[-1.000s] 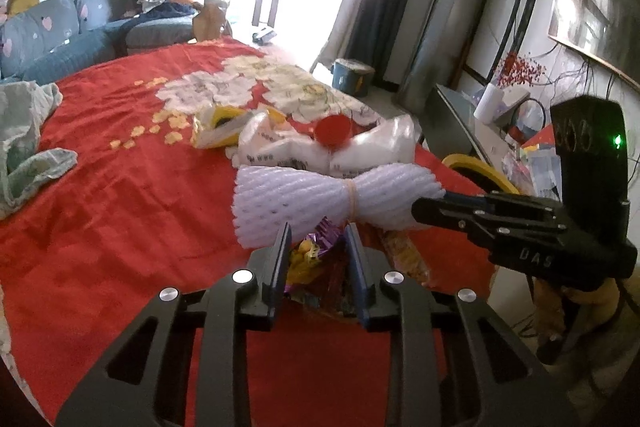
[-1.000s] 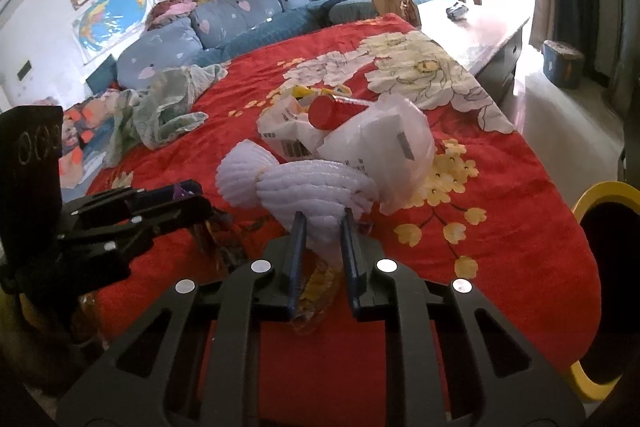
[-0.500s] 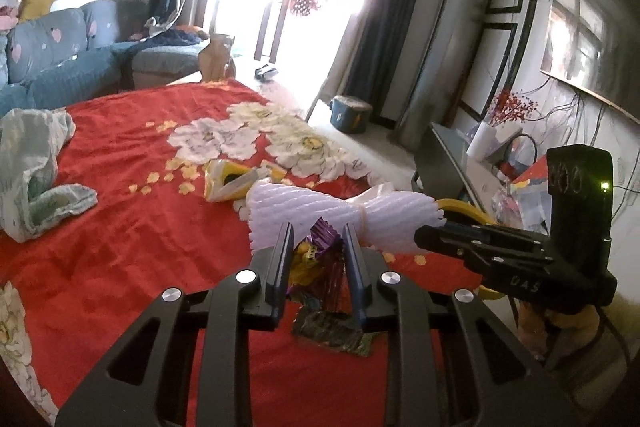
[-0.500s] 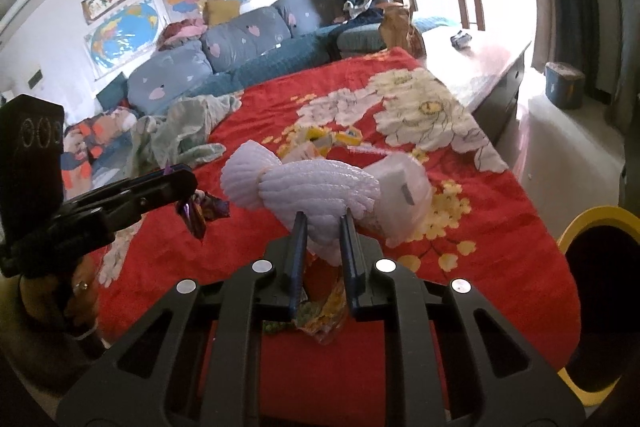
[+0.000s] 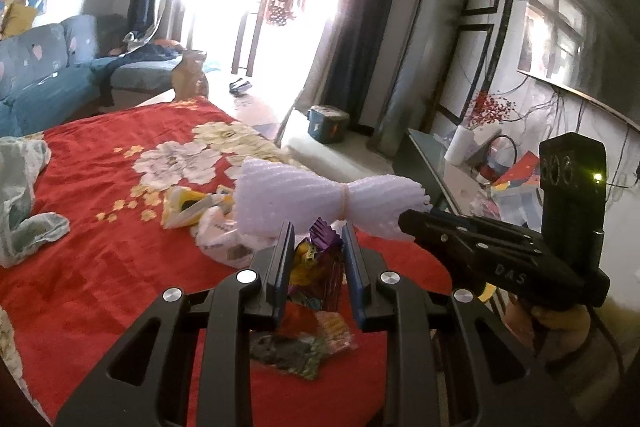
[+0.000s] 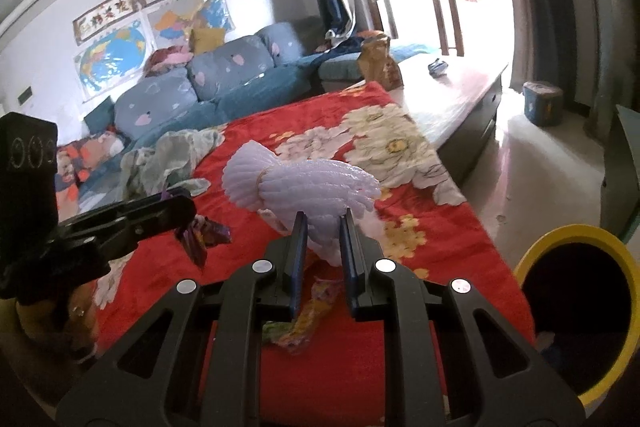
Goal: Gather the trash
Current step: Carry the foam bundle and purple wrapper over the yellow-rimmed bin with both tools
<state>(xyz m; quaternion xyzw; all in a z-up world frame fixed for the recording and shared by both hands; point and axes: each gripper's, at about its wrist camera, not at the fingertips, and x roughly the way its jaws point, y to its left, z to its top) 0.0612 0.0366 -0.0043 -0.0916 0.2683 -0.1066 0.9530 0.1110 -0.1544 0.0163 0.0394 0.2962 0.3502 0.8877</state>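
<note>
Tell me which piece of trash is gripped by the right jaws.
The white foam fruit net, banded into a bow shape. The purple snack wrapper is in the left gripper; the yellow wrapper lies on the blanket.

Red floral bedspread [image 5: 100, 267] carrying wrappers [image 5: 296, 351], crumpled cloth [image 5: 20, 203]

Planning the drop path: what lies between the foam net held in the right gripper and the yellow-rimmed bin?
In the right wrist view, only bare red floral blanket lies between the foam net and the yellow-rimmed bin; the right gripper holds the net.
</note>
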